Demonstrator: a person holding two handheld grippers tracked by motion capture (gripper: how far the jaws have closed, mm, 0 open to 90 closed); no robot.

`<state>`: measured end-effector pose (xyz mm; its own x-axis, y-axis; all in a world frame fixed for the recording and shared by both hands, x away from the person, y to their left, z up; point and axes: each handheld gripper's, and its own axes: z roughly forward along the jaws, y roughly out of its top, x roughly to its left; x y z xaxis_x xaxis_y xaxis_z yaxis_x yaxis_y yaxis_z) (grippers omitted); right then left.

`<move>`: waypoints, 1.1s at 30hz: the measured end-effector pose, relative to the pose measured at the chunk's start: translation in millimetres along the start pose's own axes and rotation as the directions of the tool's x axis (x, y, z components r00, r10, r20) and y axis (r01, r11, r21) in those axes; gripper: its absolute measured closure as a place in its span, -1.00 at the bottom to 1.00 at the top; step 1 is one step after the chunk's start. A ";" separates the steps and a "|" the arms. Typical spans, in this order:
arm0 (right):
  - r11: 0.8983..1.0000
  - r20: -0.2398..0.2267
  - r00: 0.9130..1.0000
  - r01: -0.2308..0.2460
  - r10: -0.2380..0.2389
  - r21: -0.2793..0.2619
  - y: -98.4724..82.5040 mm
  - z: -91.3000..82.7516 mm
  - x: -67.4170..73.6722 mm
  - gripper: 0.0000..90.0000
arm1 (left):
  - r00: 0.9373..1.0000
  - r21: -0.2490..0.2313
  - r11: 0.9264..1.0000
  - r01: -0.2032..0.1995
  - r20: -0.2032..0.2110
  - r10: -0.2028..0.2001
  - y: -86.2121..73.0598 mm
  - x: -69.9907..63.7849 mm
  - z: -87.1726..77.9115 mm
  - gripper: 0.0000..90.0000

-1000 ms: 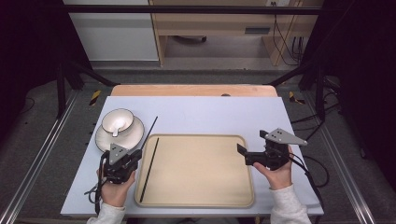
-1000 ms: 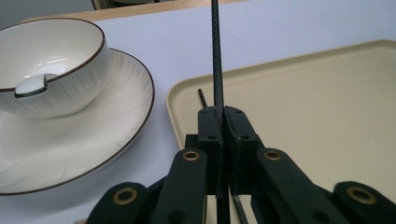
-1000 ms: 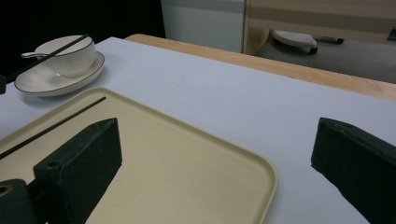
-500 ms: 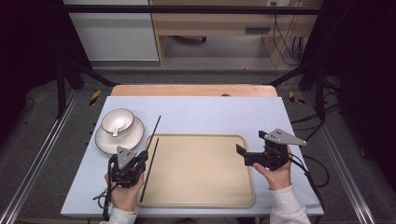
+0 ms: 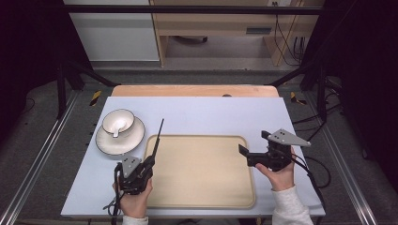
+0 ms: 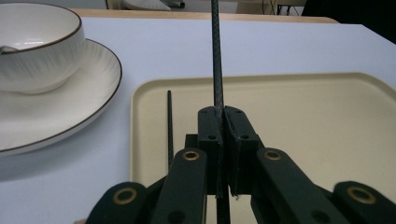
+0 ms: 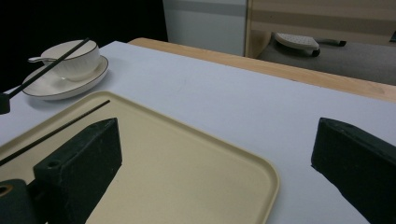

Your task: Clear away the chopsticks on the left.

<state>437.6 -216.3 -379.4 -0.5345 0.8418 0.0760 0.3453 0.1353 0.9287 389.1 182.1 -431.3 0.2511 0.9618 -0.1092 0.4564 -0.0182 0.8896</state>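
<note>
So, high view: your left tongs (image 5: 149, 165) sit at the tray's (image 5: 202, 201) near-left corner, pinching one chopstick (image 5: 157, 136) by its near end so the tip points up-table, toward the bowl (image 5: 118, 123) on the plate (image 5: 120, 139). Looks like you're laying it on the tray beside its mate, judging by the angle. Left hand (image 5: 134, 202) low, wrist straight behind the tongs. Right tongs (image 5: 253, 152) hover past the tray's right edge, spread, nothing in them, hand (image 5: 280, 174) under the body.

Left gripper view: jaws pressed tight on the held chopstick (image 6: 216, 56), which rises straight ahead over the tray (image 6: 327, 121). Second chopstick (image 6: 170, 126) already lies flat inside the tray's left rim, just beside the held one. Bowl (image 6: 32, 46) and plate (image 6: 88, 98) off left on the table (image 6: 261, 44).

Right gripper view: jaws wide apart, empty, aimed across the tray (image 7: 196, 172); held chopstick (image 7: 51, 67) crosses in front of the bowl (image 7: 74, 58).
</note>
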 end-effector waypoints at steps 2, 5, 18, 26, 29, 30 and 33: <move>1.000 -0.001 1.000 0.002 -0.002 0.003 -0.2 0.4 0.0 -0.96 | 1.000 -0.001 1.000 0.012 -0.002 -0.012 -5.4 0.7 1.2 0.91; 1.000 -0.001 1.000 0.001 -0.001 0.003 -0.4 1.2 0.6 -0.96 | 1.000 0.008 1.000 0.027 -0.002 -0.027 -13.5 2.1 3.9 0.91; 1.000 -0.005 1.000 0.002 -0.002 0.024 -2.6 5.9 2.5 -0.96 | 1.000 0.051 0.998 0.027 -0.015 -0.027 -34.3 -1.0 16.0 0.91; 1.000 -0.005 1.000 0.006 -0.006 0.024 -3.1 7.2 2.7 -0.96 | 0.999 0.088 0.996 0.025 -0.023 -0.023 -44.2 -0.9 23.2 0.91; 1.000 -0.004 1.000 0.006 -0.006 0.025 -3.1 7.3 2.7 -0.96 | 0.999 0.099 0.995 0.022 -0.029 -0.019 -46.0 -0.9 25.3 0.91; 1.000 -0.004 1.000 0.007 -0.007 0.025 -3.2 7.4 2.7 -0.96 | 0.999 0.102 0.995 0.022 -0.030 -0.019 -46.2 -1.0 25.8 0.91; 1.000 -0.004 1.000 0.006 -0.006 0.029 -3.4 7.6 2.8 -0.96 | 0.999 0.107 0.994 0.021 -0.030 -0.018 -46.2 -1.1 26.4 0.91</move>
<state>440.7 -210.5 -385.1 -0.5397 0.8388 0.0716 0.3641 0.1559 0.9182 390.4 174.7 -484.0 0.2167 0.9698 -0.1116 0.5507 -0.0271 0.8343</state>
